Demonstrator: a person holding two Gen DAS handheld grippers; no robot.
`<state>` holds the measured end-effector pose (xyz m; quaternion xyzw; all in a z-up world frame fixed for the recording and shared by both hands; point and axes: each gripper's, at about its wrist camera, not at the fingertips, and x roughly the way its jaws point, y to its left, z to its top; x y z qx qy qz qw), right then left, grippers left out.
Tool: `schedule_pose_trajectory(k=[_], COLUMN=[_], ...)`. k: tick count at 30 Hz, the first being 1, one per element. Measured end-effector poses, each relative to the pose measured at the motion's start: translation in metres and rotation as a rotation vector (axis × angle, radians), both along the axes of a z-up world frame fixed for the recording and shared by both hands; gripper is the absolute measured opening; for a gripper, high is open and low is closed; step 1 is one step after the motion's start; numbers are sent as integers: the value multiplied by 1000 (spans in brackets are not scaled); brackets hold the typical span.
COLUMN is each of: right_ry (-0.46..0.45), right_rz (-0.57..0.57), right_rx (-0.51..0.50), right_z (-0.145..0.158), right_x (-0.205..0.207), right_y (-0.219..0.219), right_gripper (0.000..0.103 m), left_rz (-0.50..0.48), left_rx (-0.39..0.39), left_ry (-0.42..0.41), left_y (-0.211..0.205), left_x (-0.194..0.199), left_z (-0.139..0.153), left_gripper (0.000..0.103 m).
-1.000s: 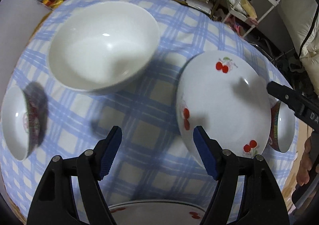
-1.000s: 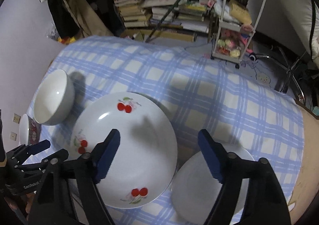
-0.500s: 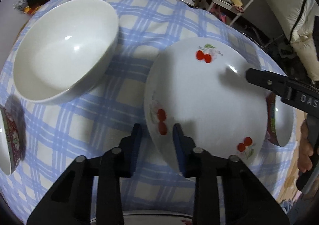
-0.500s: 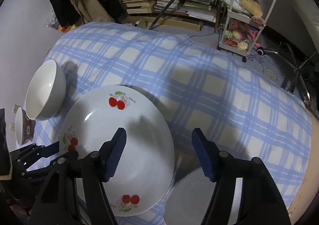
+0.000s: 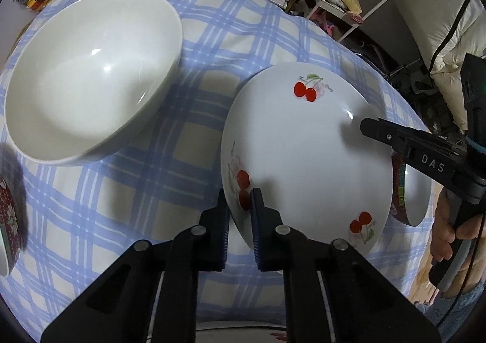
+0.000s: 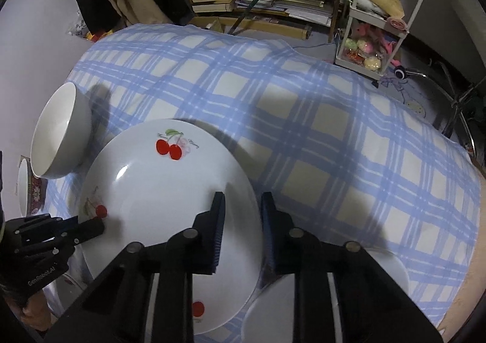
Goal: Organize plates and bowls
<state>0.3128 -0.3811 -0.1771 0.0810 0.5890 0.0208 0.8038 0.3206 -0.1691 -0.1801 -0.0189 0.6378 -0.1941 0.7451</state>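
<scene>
- Left claw (image 5: 240,206) is clenched on the near-left rim of the cherry plate (image 5: 303,154), one finger above the rim and one below.
- Right claw (image 6: 241,221) straddles the opposite rim of the same plate, fingers closed in to the edge; firm contact appears likely but cannot be confirmed.
- Cherry plate sits on the checked cloth of the counter (image 6: 319,130), roughly central, possibly tilted with the left edge raised.
- White bowl (image 5: 88,76) stands apart to the plate's left; a patterned bowl (image 5: 407,191) lies just behind the plate's right edge, near the right claw's arm.
- A plain white plate (image 6: 334,297) rests beneath the right claw; another rim shows under the left claw.
- Risk: glazed rim held by narrow pads may slip if the two claws lift unevenly.
- Risk: swinging the plate right could strike the patterned bowl.
</scene>
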Motion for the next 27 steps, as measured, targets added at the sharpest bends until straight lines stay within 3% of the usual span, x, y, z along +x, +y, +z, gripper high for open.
schedule_pose_trajectory(k=[6,16,21,27], right_ry=[-11,-33,-49,-73], right_rz=[-18,-52,-80,-78], right_rx=[61,76,127,108], right_z=[6,18,26,33], right_x=[-3,-12,-20,-27], right_y=[-4,3,1,10], right_gripper=[25,24,18,14], left_rz=[28,19,30,34], left_rx=[-22,-33,-36,-20], left_ry=[-21,-74,-84,-104], left_y=[10,14,20,24], left_x=[-2,-2,1,-4], left_z=[11,37,47,53], left_gripper=[13,13,13,14])
